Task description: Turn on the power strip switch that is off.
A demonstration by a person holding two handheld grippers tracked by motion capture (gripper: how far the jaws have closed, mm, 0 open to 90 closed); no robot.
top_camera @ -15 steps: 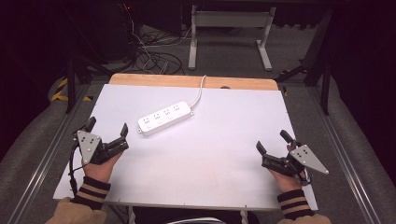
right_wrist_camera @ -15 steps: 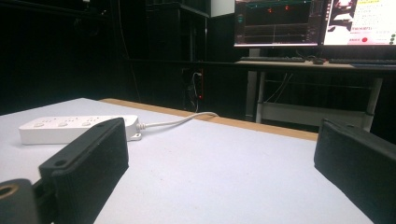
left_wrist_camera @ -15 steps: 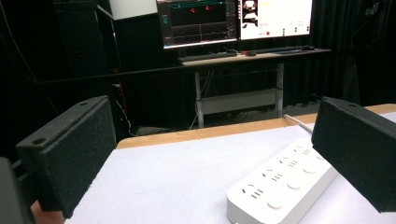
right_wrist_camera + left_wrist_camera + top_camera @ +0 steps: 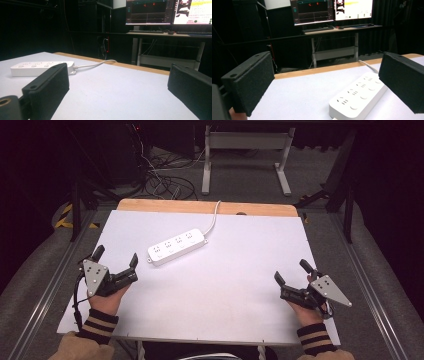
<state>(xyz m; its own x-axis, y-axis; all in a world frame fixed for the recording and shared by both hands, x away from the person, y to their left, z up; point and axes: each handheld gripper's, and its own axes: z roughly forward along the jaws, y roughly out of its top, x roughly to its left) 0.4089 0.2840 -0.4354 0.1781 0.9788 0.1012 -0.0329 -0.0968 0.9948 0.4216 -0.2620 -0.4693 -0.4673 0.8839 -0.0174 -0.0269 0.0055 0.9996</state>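
Black jaws stood wide apart on both tools. We held the left hand-held gripper (image 4: 116, 259) and the right hand-held gripper (image 4: 292, 272) low at the near corners of the bench (image 4: 240, 285), each released and gripping nothing. Since half a second before, almost nothing had moved. Farther off, toward our left, lay the white power strip (image 4: 177, 246), untouched. We think the work had not begun.

In the left gripper view, the power strip (image 4: 359, 96) is running out past the bottom edge and behind the right jaw; the monitors (image 4: 332, 10) are getting cropped along the top.
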